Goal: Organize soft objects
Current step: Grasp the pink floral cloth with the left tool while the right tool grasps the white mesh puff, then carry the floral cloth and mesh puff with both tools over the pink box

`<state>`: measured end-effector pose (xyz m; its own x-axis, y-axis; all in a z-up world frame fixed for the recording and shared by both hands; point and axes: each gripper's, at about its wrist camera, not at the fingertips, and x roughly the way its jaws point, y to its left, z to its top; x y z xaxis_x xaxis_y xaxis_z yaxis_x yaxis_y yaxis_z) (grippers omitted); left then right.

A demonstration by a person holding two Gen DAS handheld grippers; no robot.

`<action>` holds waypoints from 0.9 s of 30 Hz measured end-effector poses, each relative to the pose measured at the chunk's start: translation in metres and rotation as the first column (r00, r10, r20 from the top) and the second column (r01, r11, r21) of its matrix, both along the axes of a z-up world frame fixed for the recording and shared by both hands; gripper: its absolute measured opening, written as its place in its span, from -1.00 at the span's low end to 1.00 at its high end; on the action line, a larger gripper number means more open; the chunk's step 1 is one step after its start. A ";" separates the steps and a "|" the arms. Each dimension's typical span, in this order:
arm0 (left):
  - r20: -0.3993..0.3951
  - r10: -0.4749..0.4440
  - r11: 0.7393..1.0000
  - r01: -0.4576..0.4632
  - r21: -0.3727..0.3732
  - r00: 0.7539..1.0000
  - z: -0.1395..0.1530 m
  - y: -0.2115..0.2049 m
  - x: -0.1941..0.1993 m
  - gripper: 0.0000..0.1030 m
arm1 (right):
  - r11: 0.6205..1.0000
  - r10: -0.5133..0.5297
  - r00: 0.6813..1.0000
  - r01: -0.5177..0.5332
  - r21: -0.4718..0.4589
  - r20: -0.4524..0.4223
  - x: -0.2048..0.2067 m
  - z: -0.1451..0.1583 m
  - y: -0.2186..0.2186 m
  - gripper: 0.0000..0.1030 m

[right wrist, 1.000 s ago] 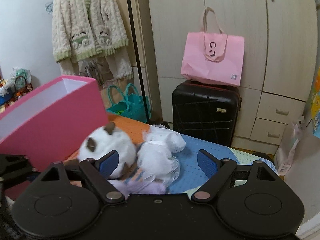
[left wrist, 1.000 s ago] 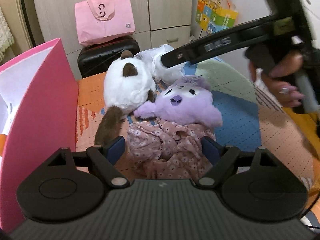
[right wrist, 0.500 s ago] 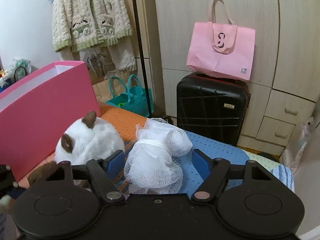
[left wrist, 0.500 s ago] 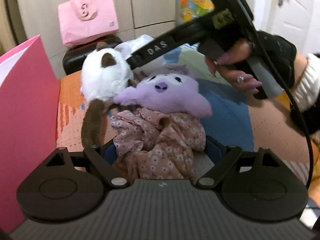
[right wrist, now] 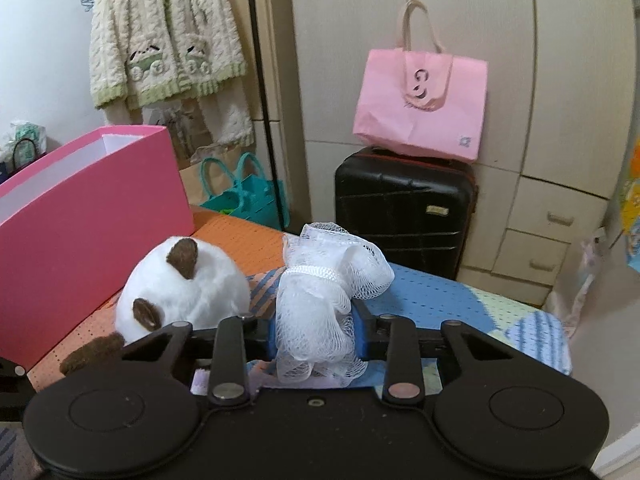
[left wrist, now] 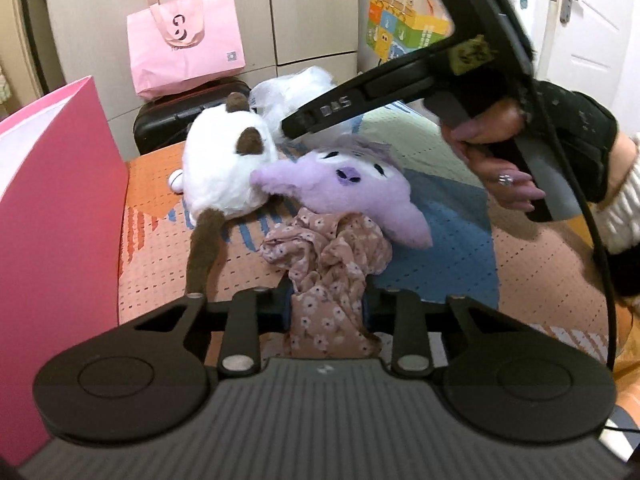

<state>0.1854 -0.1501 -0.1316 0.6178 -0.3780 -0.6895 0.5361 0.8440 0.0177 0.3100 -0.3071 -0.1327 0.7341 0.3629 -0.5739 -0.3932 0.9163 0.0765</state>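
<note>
My left gripper point(left wrist: 325, 308) is shut on a pink floral cloth point(left wrist: 328, 264) that lies crumpled on the patchwork bed. Behind it lie a purple plush point(left wrist: 348, 188) and a white plush with brown ears point(left wrist: 224, 168). My right gripper point(right wrist: 316, 332) is shut on a white mesh bath puff point(right wrist: 324, 296); it shows in the left wrist view point(left wrist: 288, 132) reaching over the plushes, with the puff point(left wrist: 292, 92) behind it. The white plush point(right wrist: 184, 292) lies left of the puff. A tall pink box point(left wrist: 52, 200) stands at the left, also in the right wrist view point(right wrist: 88, 232).
A black suitcase point(right wrist: 404, 212) with a pink tote bag point(right wrist: 420, 104) on it stands past the bed's far edge, in front of beige wardrobes. A cream cardigan point(right wrist: 168, 40) hangs at the back left. A teal bag point(right wrist: 248, 196) sits on the floor.
Both grippers have closed: the left on the floral cloth, the right on the mesh puff. The right gripper came lower and nearer the puff.
</note>
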 end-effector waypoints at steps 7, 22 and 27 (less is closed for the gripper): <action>-0.032 0.042 0.998 -0.044 -0.048 0.999 0.003 0.009 0.000 -0.52 | 0.999 -0.045 0.997 0.044 0.004 0.056 -0.029 0.018 -0.008 -0.26; -0.035 0.063 0.995 -0.066 -0.077 0.997 0.014 0.020 -0.023 -0.55 | 0.997 -0.077 0.995 0.078 -0.015 0.067 -0.103 0.033 -0.001 -0.25; -0.052 0.076 0.991 -0.082 -0.105 0.996 0.017 0.028 -0.032 -0.55 | 0.996 -0.082 0.996 0.081 0.023 0.043 -0.127 0.028 0.005 -0.25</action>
